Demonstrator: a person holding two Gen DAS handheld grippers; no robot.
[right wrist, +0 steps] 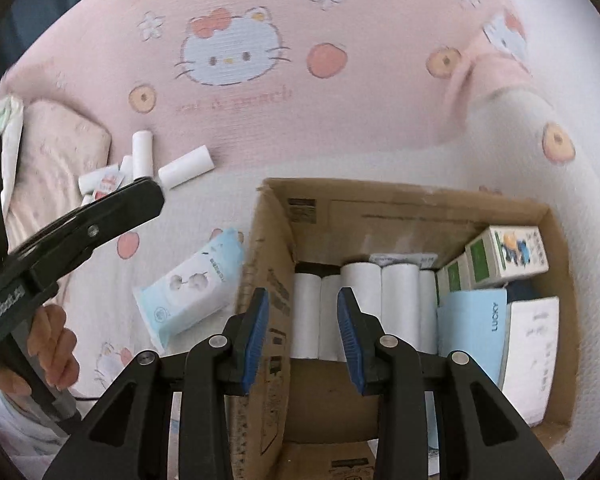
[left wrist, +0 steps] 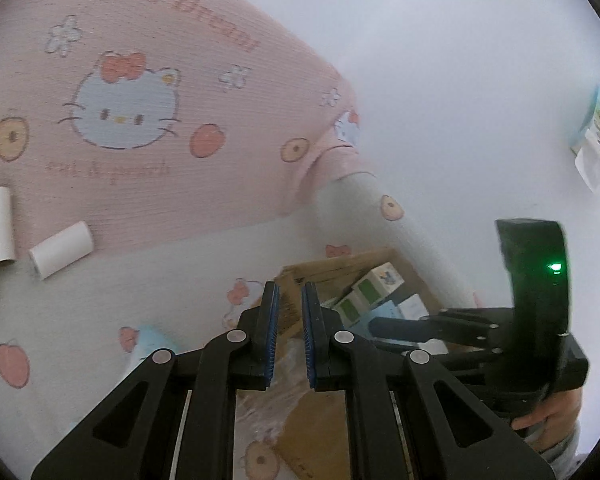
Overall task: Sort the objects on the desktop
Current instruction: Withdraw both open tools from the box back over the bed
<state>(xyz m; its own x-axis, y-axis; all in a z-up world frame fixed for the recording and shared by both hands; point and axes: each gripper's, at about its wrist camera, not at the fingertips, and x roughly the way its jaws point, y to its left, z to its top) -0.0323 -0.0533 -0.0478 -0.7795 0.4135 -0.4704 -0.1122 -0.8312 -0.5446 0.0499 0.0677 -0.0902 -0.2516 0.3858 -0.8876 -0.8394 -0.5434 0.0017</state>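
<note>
A: Right wrist view looks down into the cardboard box (right wrist: pixel 420 204). What's inside?

B: A row of white paper rolls (right wrist: pixel 360 304) stands along the far side, green-and-white cartons (right wrist: pixel 504 256) are in the right corner, and a light blue "LUCKY" pack (right wrist: pixel 476 328) leans beside a white pack (right wrist: pixel 532 352).

A: And the right tool (right wrist: pixel 303 344)?

B: Its blue-padded jaws are nearly closed, with only a small gap and nothing between them. It hangs over the box's near left wall.

A: What lies outside the box?

B: A pale blue tissue pack (right wrist: pixel 192 284) lies on the bed's cartoon-cat blanket (right wrist: pixel 340 120), just left of the box. Farther back, loose white rolls (right wrist: pixel 186 167) and small sachets (right wrist: pixel 108 180) lie near a pillow (right wrist: pixel 56 148).

A: Left wrist view?

B: The left tool (left wrist: pixel 291 336) is almost fully closed and empty, pointing toward the box corner (left wrist: pixel 340 264). Two loose rolls (left wrist: pixel 62 249) lie at the far left. The other tool's black body, with a green light (left wrist: pixel 555 267), is at right, held by a hand (left wrist: pixel 548 416).
</note>
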